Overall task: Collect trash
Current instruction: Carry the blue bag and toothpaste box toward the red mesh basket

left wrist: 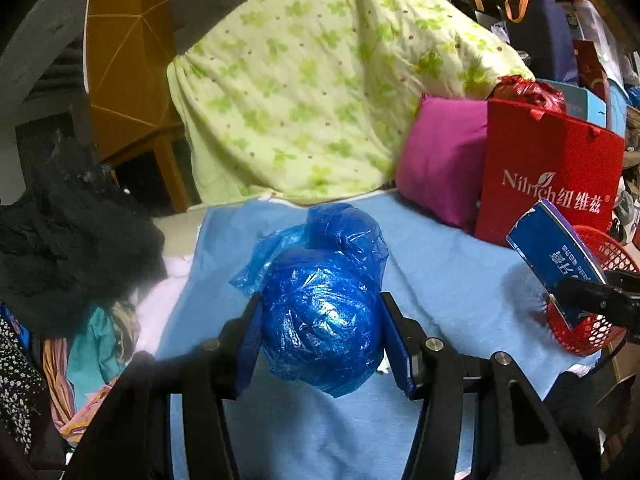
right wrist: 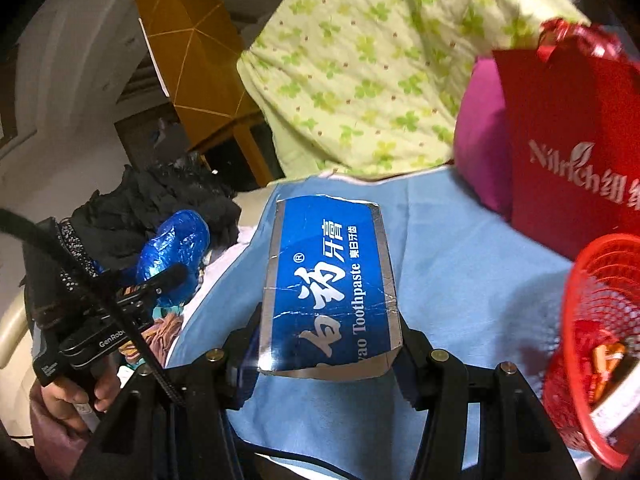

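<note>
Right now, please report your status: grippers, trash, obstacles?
Left gripper shut on blue plastic bag. Right gripper shut on toothpaste box. Red basket beside right gripper, nothing blocking it.

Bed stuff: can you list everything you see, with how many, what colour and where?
Plastic bag ball: one, blue, held in left gripper.
Toothpaste box: one, blue, held in right gripper.
Basket: one, red mesh, right edge of the bed.
Gift bag: one, red, standing behind the basket.
Pillow: one, magenta, beside the gift bag.
Quilt: one, green-patterned, at back.
Sheet: one, light blue, underneath.
Clothes pile: mostly black, left.
Left gripper: black.
Right gripper: black.
</note>
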Demonstrator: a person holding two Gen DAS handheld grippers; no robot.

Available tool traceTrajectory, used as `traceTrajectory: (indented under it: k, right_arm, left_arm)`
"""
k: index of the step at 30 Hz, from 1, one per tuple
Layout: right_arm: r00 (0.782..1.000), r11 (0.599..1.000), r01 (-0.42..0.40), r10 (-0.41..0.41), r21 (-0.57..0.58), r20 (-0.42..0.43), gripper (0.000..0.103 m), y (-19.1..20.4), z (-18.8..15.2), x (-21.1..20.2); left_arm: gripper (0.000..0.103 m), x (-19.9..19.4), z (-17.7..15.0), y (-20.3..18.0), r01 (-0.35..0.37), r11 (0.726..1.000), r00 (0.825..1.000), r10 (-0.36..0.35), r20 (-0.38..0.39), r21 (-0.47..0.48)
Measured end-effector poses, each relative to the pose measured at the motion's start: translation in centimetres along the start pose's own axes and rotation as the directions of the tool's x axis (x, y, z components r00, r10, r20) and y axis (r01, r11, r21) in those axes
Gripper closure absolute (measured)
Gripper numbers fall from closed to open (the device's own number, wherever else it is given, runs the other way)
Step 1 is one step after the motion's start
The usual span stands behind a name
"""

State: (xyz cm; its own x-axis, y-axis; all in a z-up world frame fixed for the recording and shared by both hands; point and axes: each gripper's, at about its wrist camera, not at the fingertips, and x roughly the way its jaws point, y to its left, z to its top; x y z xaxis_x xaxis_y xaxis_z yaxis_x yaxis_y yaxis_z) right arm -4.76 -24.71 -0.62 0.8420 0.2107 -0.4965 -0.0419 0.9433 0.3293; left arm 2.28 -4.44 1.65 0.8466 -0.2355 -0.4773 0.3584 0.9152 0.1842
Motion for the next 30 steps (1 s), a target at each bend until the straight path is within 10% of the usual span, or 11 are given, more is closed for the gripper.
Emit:
traceTrajectory:
  k: [30]
  right_arm:
    - [0.985, 0.994, 0.101, -0.096, -0.030, 0.143, 0.044, 0.0, -1.4, -7.5]
  left_arm:
    - [0.046, -3.6, 1.8, -8.0, 0.033, 0.994, 0.998, -0.038, 0.048, 0.108]
